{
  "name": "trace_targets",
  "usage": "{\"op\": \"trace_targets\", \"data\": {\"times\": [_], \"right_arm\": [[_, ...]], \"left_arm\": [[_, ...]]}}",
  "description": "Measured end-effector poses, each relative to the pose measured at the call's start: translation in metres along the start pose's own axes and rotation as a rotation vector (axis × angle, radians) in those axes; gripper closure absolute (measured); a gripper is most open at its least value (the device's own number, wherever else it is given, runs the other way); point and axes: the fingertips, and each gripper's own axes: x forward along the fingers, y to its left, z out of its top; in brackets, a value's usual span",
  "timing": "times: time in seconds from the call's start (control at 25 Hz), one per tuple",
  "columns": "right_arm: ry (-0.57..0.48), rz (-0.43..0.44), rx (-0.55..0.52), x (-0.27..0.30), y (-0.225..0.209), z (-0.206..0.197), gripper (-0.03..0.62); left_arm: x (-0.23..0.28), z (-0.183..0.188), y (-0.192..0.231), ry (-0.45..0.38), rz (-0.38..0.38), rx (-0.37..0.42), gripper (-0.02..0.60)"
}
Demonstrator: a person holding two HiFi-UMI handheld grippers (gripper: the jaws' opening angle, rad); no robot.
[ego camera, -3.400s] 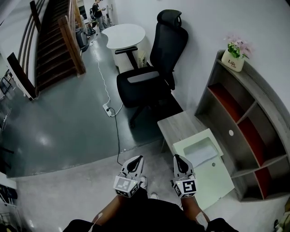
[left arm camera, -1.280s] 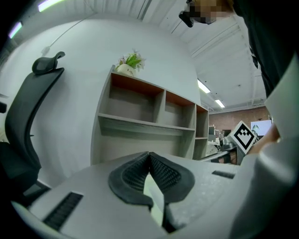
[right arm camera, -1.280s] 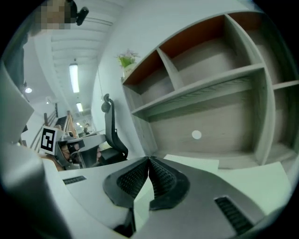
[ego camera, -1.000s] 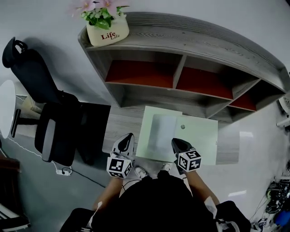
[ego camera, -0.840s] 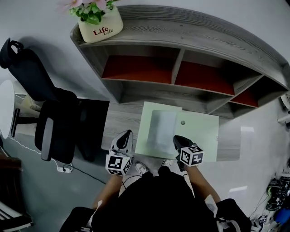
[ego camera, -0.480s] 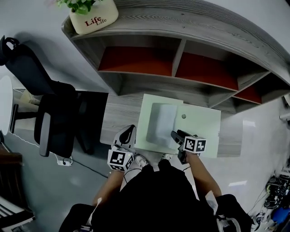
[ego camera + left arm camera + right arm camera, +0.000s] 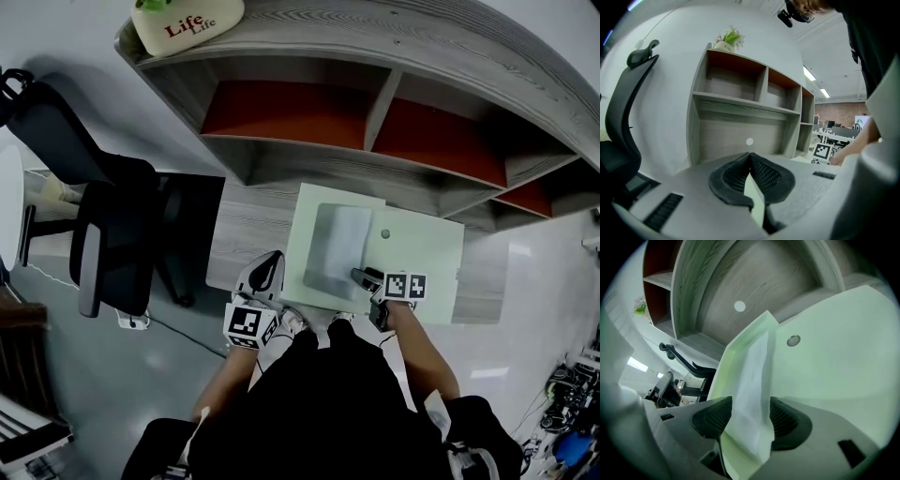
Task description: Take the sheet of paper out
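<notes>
the sheet of paper [image 7: 336, 251] lay on the pale green folder [image 7: 424, 255] on the low table [image 7: 246, 230]. the right gripper [image 7: 749, 416] had just been opening, jaws wide apart astride the paper's near edge, not pressing it. the left gripper [image 7: 750, 159] was closed on nothing, beside the folder's left edge.

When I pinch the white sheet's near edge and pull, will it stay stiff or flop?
Probably floppy: the sheet of paper looks thin, and its near end bends between the right tool's pads, whose jaws have just been opening and are not yet pressing. Likely light. It may drag on the green folder, so that could shift too.
</notes>
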Motion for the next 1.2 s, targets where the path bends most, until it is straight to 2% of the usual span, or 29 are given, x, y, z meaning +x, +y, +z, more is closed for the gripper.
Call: {"op": "trace_targets", "data": {"times": [0.2, 0.76, 0.84, 1.12, 1.2], "right_arm": [[0.013, -0.009, 0.006, 0.006, -0.002, -0.001, 0.338], [0.071, 0.058, 0.049, 0.024, 0.007, 0.005, 0.342], [0.078, 0.050, 0.047, 0.028, 0.006, 0.005, 0.366], [0.096, -0.038, 0.053, 0.031, -0.011, 0.004, 0.535], [0.094, -0.052, 0.064, 0.031, -0.015, 0.004, 0.563]], "left_arm": [[0.002, -0.003, 0.002, 0.005, 0.008, -0.007, 0.574], [0.006, -0.009, 0.002, 0.009, 0.028, -0.035, 0.574], [0.006, -0.011, 0.003, 0.011, 0.031, -0.041, 0.574], [0.005, -0.014, 0.002, 0.011, 0.038, -0.056, 0.574], [0.004, -0.014, 0.002, 0.010, 0.040, -0.056, 0.574]]}}
